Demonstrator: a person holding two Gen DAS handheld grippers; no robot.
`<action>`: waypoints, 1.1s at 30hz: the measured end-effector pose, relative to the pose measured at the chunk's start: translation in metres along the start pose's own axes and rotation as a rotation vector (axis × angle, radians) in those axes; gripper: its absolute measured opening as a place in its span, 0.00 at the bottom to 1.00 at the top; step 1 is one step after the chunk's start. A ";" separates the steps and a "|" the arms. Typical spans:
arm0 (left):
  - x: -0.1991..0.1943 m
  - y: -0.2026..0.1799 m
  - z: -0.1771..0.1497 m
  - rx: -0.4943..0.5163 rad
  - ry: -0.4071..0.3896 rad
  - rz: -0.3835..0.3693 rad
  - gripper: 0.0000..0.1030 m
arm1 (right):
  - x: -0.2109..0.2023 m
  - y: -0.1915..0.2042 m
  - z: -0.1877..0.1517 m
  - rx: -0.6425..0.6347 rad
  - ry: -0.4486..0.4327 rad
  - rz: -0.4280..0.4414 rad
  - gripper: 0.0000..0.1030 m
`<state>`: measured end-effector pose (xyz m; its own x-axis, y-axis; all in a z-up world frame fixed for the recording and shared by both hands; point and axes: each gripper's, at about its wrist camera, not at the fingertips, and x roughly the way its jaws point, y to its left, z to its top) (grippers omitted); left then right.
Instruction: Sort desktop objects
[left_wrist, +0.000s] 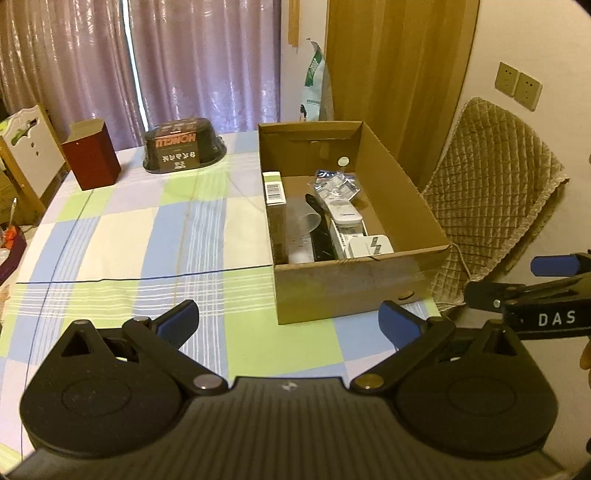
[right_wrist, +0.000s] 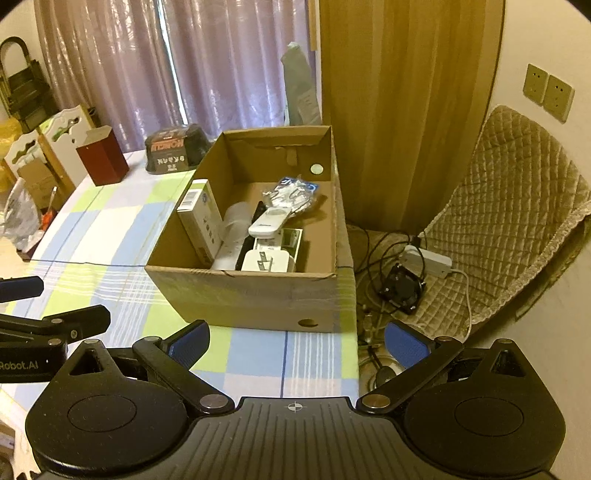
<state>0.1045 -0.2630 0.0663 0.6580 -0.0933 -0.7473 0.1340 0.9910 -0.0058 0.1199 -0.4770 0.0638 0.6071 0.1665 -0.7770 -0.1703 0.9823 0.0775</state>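
Some things in the cardboard box (left_wrist: 354, 291) are hard to see. A black stick-shaped thing (left_wrist: 320, 236) lies half under the white remote (left_wrist: 341, 212), and what it is cannot be told. The clear plastic cup (left_wrist: 301, 219) lies on its side, and it is so see-through that its edges fade away. The crinkly packet (left_wrist: 338, 184) at the back has blue print too small to read. A tall white carton (left_wrist: 275, 188) leans on the left wall of the box, and a white plug (left_wrist: 369, 246) sits at the front. The box stands on the right end of the table, on a checked cloth (left_wrist: 147, 229) of green, blue and white. Far back on the cloth are a dark red box (left_wrist: 92, 155) and a black tub (left_wrist: 183, 146) turned upside down. The left gripper (left_wrist: 290, 325) is wide apart with nothing in it, low over the cloth in front of the box. The right gripper (right_wrist: 295, 345) is also wide apart and has nothing in it, over the table's corner. Purple curtains (left_wrist: 184, 55) hang behind the table. A padded chair (right_wrist: 517, 206) stands to the right, with a tangle of wires (right_wrist: 399, 273) on its seat. Two wall sockets (right_wrist: 548, 92) are on the wall above it.
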 end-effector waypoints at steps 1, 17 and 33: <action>0.000 -0.001 0.000 -0.001 0.000 0.008 0.99 | 0.001 -0.001 -0.001 0.000 0.004 0.003 1.00; 0.000 -0.001 -0.008 -0.021 0.033 0.052 0.99 | -0.008 -0.001 -0.009 -0.002 0.021 0.018 1.00; 0.002 0.005 0.000 -0.024 0.024 0.040 0.99 | -0.011 0.010 0.000 -0.022 0.013 0.004 1.00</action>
<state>0.1067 -0.2579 0.0649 0.6446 -0.0517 -0.7628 0.0897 0.9959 0.0083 0.1120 -0.4694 0.0729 0.5960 0.1688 -0.7851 -0.1894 0.9796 0.0669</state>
